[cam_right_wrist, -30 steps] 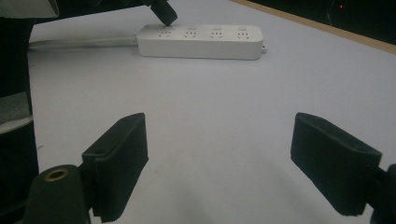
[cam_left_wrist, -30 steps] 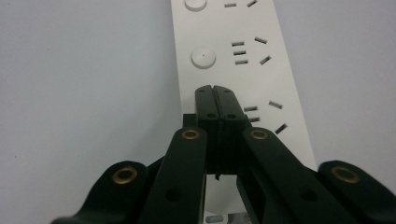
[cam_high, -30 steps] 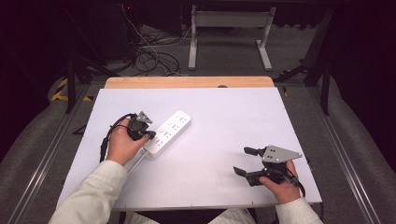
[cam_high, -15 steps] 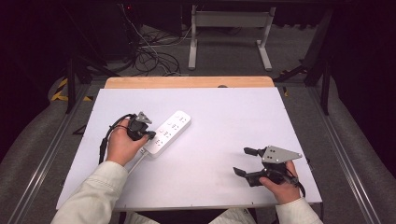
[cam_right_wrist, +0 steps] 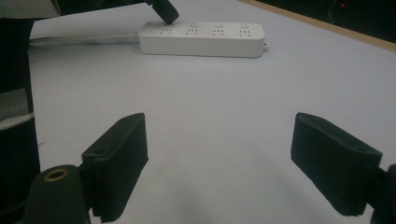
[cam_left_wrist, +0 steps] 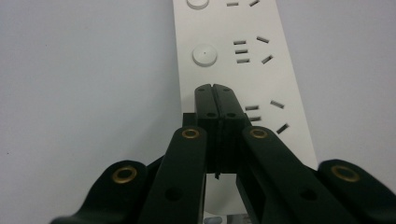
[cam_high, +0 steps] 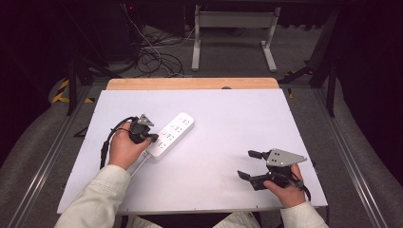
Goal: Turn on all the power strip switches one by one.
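Observation:
A white power strip (cam_high: 173,133) lies slantwise on the white table (cam_high: 228,118), its cable (cam_high: 138,166) running toward the person. My left gripper (cam_high: 153,138) is shut with nothing between its jaws. Its tips (cam_left_wrist: 215,91) rest on the strip's top (cam_left_wrist: 261,70) near the cable end, in line with the row of round buttons (cam_left_wrist: 204,54). In the right gripper view the same black tip (cam_right_wrist: 163,11) touches the strip (cam_right_wrist: 205,39). My right gripper (cam_high: 244,164) is held near the front right of the table, well apart from the strip. It (cam_right_wrist: 219,158) stands open and holds nothing.
A wooden edge (cam_high: 190,83) borders the table's far side. Beyond it are a tangle of cables (cam_high: 157,57) on the floor and a metal frame (cam_high: 233,38). A pale sleeve (cam_high: 95,199) covers the left forearm. Bare table surface (cam_right_wrist: 224,93) lies between the two grippers.

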Demonstrator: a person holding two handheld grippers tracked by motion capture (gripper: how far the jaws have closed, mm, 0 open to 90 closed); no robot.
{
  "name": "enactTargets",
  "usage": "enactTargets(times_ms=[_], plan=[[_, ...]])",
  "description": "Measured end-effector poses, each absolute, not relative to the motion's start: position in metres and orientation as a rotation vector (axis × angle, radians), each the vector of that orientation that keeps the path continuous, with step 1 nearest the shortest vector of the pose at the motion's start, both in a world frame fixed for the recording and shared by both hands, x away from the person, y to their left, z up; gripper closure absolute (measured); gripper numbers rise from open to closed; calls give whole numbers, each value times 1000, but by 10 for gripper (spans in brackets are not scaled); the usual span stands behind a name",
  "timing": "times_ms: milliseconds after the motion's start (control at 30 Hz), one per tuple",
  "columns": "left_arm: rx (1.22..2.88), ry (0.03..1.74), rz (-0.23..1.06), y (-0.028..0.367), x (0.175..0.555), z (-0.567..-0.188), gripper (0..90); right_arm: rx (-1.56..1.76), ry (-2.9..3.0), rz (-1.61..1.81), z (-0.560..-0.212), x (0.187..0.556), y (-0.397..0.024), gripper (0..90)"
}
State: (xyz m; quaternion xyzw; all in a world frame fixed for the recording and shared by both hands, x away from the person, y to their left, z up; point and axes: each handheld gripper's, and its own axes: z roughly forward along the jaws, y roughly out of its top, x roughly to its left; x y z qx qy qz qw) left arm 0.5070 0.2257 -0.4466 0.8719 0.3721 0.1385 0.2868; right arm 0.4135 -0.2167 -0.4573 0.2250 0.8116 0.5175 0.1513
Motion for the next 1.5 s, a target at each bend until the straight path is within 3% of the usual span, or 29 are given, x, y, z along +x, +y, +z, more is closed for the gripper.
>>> enactTargets(times_ms=[267, 533, 1067, 1233, 1500], plan=[[2328, 1008, 365, 226, 507, -447, 900, 646, 2330, 1487, -457, 413, -217, 194], [2355, 1013, 457, 220, 504, -448, 900, 647, 2329, 1493, -457, 412, -216, 194], [2361, 1023, 513, 213, 498, -450, 900, 653, 2332, 1494, -458, 412, -216, 194], [2284, 1041, 383, 225, 504, -444, 900, 653, 2327, 1497, -458, 413, -218, 194], [2192, 969, 395, 220, 507, -430, 900, 661, 2331, 1496, -459, 414, -217, 193]])
